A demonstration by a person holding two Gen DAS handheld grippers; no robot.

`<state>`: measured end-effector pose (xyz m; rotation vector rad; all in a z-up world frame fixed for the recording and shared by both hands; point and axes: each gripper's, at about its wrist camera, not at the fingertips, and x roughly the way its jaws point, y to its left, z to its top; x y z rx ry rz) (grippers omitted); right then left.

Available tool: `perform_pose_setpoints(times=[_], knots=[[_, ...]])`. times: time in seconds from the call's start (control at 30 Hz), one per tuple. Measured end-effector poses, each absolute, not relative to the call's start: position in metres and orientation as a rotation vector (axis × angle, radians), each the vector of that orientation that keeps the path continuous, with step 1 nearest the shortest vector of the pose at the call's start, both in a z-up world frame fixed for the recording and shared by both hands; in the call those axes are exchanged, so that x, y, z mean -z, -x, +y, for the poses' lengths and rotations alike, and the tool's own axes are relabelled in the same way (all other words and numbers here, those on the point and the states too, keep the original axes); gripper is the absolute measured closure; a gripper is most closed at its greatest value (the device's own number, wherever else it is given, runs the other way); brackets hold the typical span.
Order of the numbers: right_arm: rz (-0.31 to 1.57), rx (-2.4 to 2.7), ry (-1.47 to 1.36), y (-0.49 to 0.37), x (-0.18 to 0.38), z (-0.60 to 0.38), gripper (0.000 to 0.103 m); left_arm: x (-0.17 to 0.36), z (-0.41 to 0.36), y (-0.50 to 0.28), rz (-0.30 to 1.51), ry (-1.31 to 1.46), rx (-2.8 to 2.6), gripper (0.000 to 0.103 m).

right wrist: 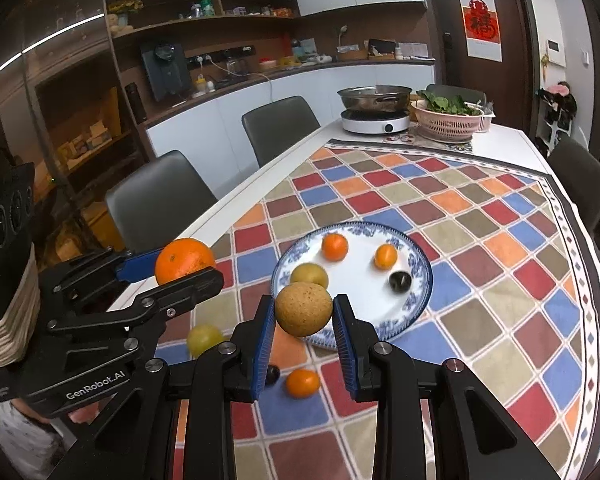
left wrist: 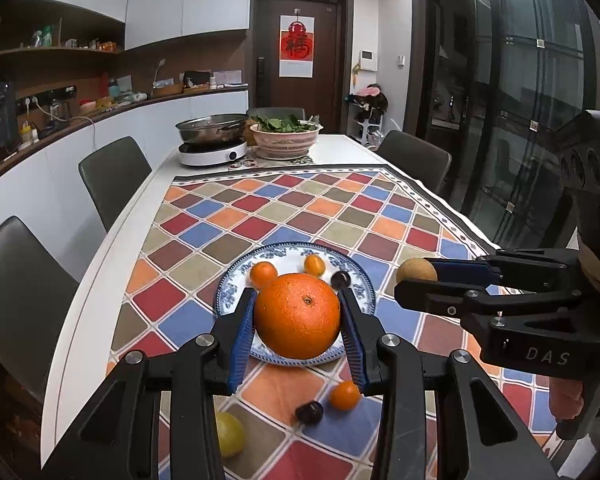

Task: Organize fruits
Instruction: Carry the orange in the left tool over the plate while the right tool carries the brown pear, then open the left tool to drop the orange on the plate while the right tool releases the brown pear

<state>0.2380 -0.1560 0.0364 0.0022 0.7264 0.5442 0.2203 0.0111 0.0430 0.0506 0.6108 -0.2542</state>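
The left tool [left wrist: 298,316] is gripping the big orange [left wrist: 297,316] between its fingers above the plate [left wrist: 360,280]; the right tool [right wrist: 304,312] is clamping a brown pear [right wrist: 303,309] over the plate's near rim.

My table [left wrist: 100,240] is white and runs from the lower left of the frame to the upper middle, with a checkered cloth [left wrist: 300,208] spread over most of it. On the cloth sit a blue-rimmed plate [left wrist: 360,280], a small orange [left wrist: 345,395], a dark plum [left wrist: 309,412] and a yellow-green fruit [left wrist: 230,434]. At the far end stand a white cooker [left wrist: 214,154] and a pink colander [left wrist: 286,140].
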Motion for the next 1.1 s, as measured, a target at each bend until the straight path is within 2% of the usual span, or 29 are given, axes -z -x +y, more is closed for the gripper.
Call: perform_pose_setpoints(times=[0.47,1.1], knots=[[0.776,-0.537,0.018,-0.306,-0.024,-0.14,0.073,-0.029,0.023,-0.289,0.678,-0.09,0.27,0.063],[0.973,-0.506,0.034,-0.396,0.036,-0.114,0.073,0.035,0.04,-0.388,0.959,-0.07,0.359,0.063]])
